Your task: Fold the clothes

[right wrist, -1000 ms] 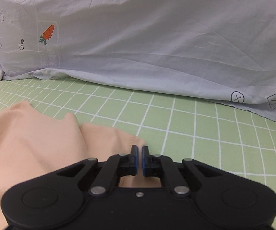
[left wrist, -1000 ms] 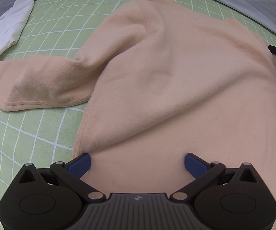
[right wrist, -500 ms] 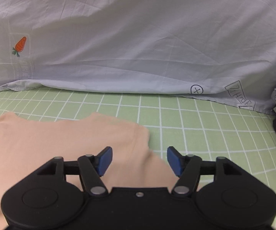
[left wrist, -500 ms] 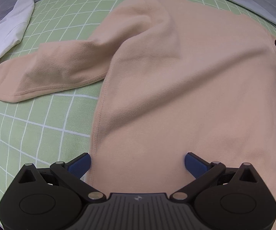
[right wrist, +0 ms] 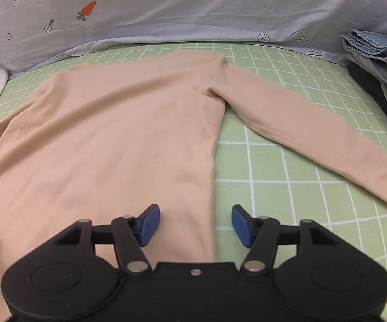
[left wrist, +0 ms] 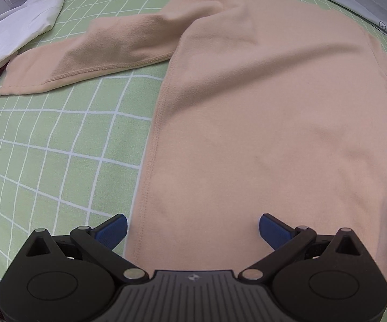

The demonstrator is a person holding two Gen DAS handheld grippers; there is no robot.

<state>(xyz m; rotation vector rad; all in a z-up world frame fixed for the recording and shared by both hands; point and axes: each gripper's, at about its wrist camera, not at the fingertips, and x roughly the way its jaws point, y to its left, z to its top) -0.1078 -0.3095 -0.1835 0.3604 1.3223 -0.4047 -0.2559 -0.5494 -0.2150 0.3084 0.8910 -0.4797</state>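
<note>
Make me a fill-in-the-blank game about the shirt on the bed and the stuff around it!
1. The peach shirt lies flat on a checked sheet coloured ____.
2. The pale blue bedding behind it has orange ____ printed on it.
3. The folded pile at the right edge has blue ____ on top.
4. Both sleeves lie ____, not yet folded.

Missing words: green; carrots; jeans; spread out
</note>
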